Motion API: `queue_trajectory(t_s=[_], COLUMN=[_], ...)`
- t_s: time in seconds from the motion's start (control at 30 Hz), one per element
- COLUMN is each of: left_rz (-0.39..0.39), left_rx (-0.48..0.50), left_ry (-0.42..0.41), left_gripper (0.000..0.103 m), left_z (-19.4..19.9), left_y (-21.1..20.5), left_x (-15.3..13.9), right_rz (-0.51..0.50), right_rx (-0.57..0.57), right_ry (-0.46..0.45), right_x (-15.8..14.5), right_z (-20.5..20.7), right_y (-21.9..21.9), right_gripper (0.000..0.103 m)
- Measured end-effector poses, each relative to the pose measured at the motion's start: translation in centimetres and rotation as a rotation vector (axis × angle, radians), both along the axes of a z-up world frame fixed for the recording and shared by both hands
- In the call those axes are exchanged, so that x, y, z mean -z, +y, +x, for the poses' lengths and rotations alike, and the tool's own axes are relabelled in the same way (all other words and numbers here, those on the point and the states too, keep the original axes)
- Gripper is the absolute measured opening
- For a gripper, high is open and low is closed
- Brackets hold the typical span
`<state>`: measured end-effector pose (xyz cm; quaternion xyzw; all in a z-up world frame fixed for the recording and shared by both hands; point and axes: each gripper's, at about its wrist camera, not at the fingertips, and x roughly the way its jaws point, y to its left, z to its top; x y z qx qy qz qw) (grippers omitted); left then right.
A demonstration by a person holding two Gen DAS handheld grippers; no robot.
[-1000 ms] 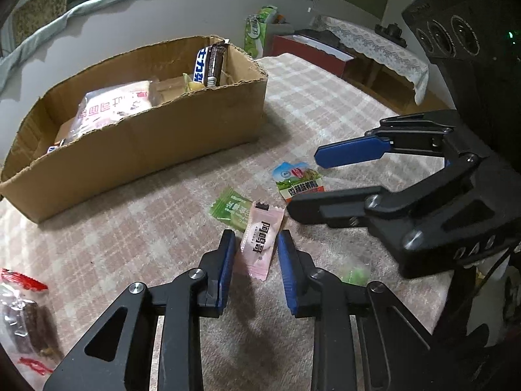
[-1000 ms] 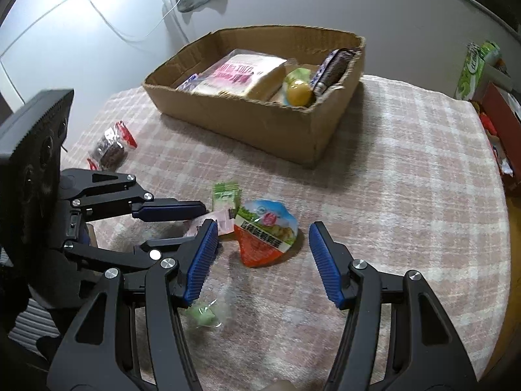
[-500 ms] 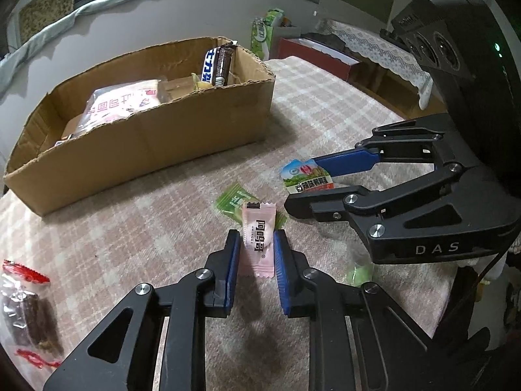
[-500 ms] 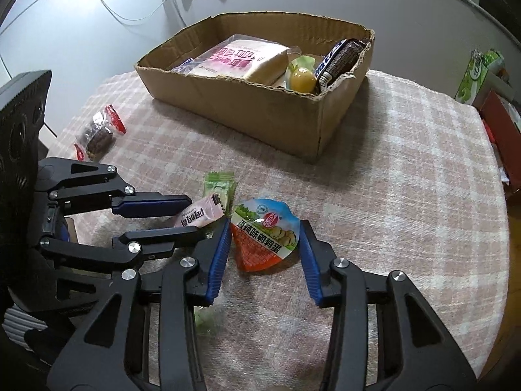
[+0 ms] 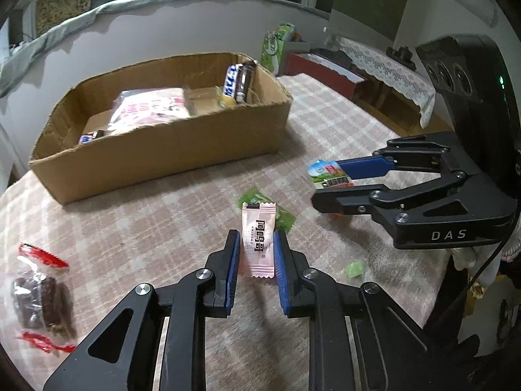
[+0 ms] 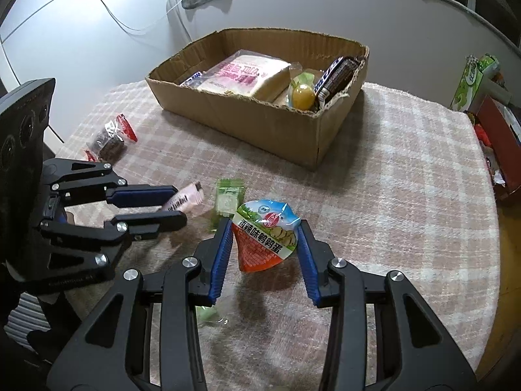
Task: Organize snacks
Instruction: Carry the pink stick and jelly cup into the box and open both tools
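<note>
Both grippers have closed since earlier: left gripper (image 5: 257, 249) is pinching the pink candy wrapper (image 5: 259, 239), right gripper (image 6: 265, 244) is clamping the orange-and-green foil-lidded snack cup (image 6: 265, 236), above the checked bench (image 6: 390, 179).

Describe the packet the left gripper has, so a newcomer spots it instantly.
Start at the cardboard box on the checked cloth, then come toward the near edge. The left gripper pinches a slim pink sachet with dark lettering; the wrapper behind it is green.
</note>
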<state>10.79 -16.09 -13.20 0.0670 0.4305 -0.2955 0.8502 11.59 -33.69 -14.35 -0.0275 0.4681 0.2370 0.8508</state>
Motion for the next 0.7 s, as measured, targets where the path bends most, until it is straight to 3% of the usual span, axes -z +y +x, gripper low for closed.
queue_trajectory(t_s=[0.7], left_rz=[-0.093], left_rx=[-0.211], left_ry=[-0.137], left_gripper=[0.019], left_z=[4.2], left_y=[8.1], left_x=[-6.7], right_rz=[0.053], right_rx=[0.039], right_ry=[-0.171], right_x=[-8.2], right_z=[1.6], right_y=[-1.2], right_gripper=[0.041])
